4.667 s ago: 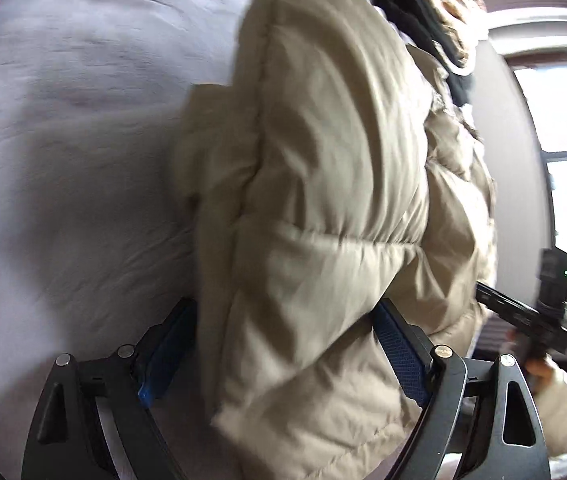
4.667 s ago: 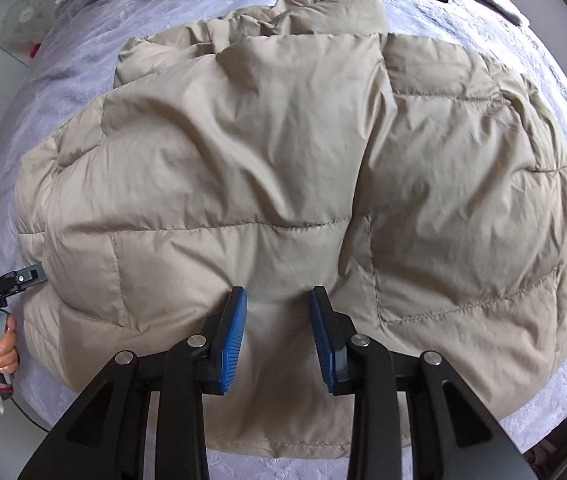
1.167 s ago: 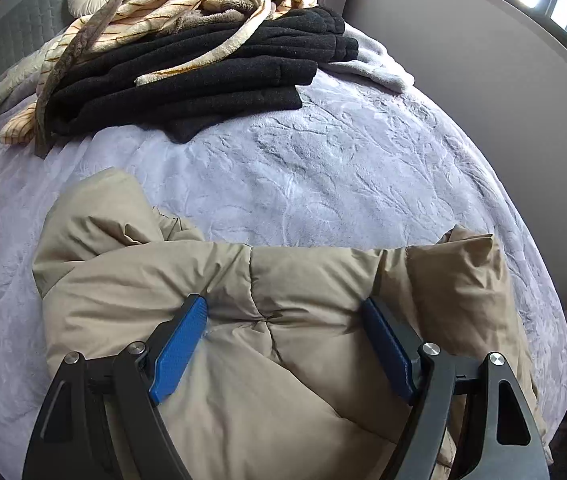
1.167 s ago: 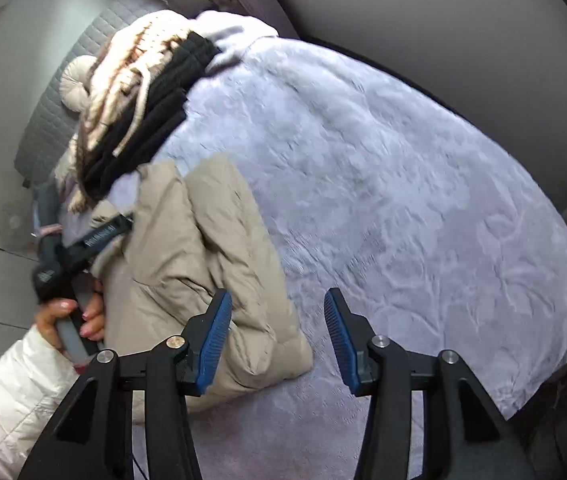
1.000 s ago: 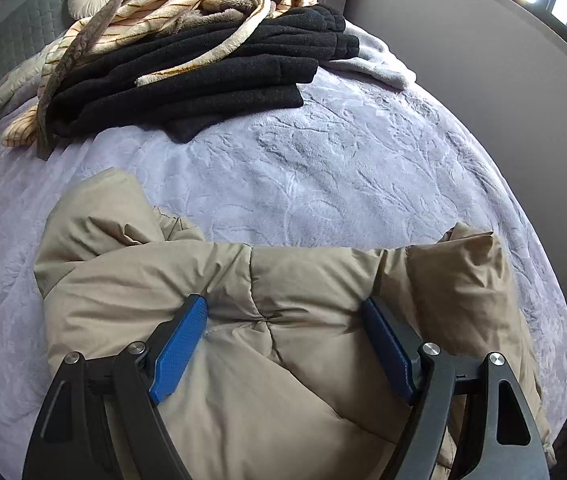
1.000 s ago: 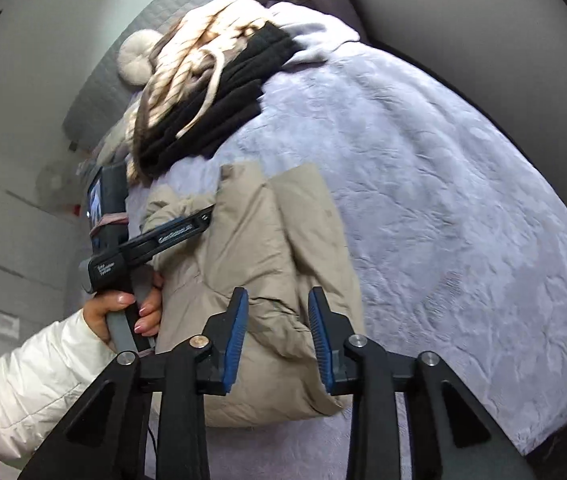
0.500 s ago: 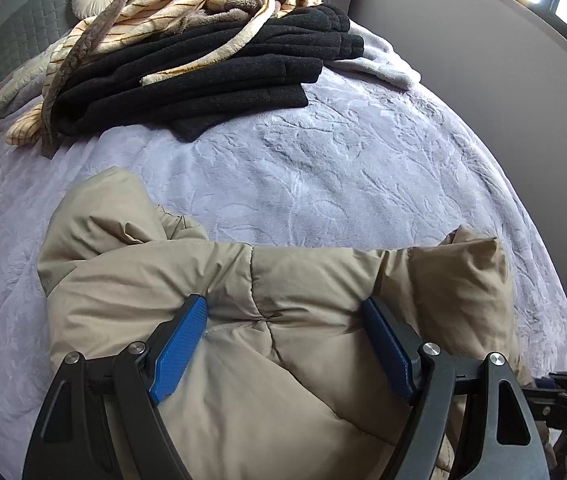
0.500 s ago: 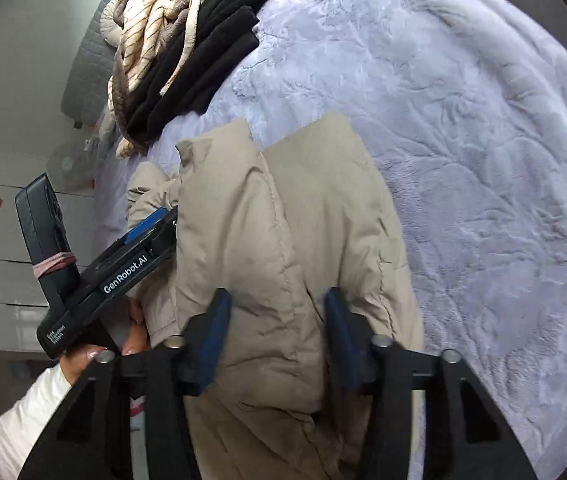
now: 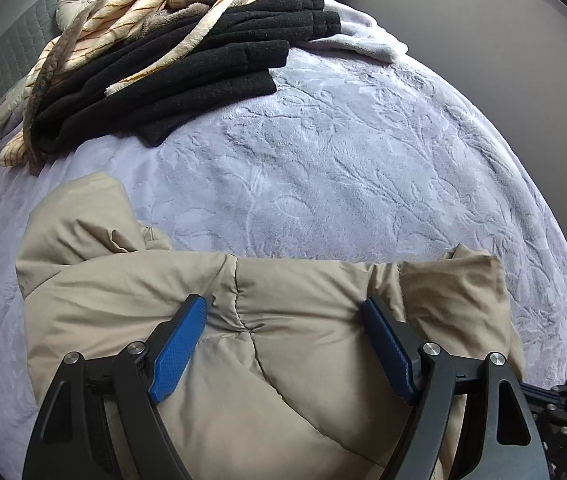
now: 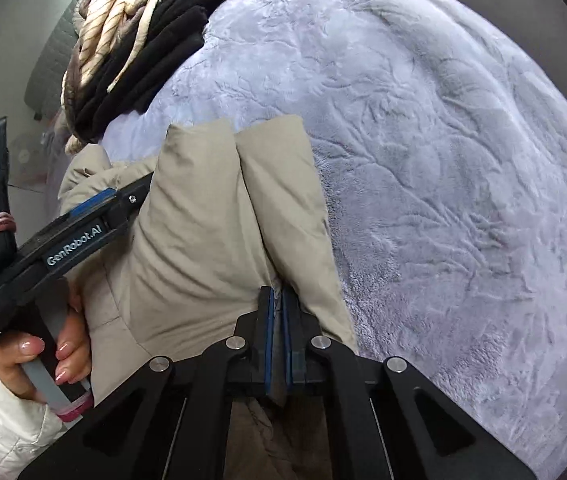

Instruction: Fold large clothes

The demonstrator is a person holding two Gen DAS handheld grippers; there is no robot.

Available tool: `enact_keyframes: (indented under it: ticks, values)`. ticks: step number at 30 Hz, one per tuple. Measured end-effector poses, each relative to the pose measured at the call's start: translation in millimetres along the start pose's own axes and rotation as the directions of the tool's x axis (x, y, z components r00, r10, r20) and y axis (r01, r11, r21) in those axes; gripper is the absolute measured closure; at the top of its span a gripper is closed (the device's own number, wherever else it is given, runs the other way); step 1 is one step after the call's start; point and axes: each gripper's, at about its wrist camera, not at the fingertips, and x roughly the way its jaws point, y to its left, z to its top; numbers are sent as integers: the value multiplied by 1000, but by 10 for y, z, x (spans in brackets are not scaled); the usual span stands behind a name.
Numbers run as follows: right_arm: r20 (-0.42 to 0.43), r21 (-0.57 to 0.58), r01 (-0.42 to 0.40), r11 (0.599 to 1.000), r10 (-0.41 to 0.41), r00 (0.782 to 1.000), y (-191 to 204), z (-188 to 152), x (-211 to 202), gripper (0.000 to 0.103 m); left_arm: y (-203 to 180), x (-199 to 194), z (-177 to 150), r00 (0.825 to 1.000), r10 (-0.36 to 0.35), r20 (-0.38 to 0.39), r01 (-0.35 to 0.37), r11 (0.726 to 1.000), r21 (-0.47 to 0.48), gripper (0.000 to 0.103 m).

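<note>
Right claw [image 10: 278, 304]: pads pinched together on a fold of the beige puffer coat [image 10: 203, 248]
Left claw [image 9: 283, 344]: spread wide, astride the coat's folded edge
Coat: folded, on the lilac bed cover [image 9: 363, 160]
Black garment pile [image 9: 187, 68]: at 11 o'clock

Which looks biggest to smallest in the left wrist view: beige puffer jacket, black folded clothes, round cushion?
1. beige puffer jacket, though it is nearest the camera, which inflates it.
2. black folded clothes.
3. round cushion, farthest away and partly hidden.
</note>
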Motion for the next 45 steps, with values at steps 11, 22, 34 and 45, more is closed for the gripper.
enact_keyframes:
  ticks: [11,22,34,45]
  values:
    - [-68,-115,14,993,-22,997,186,-548,-8,99,98,-226,-32,1000,-4,-11,3,999,-47,21]
    - [-86,-70,64,995,-70,994,136,-568,-4,91,589,-1151,-774,999,-8,-44,3,992,-124,21]
    - [-36,-59,90,994,-92,995,314,-509,-447,56,951,-1147,-1468,986,-49,-157,8,968,-251,21]
    - [-33,-60,99,993,-101,994,249,-345,-492,34,1100,-1076,-1484,985,-45,-168,-5,959,-284,0]
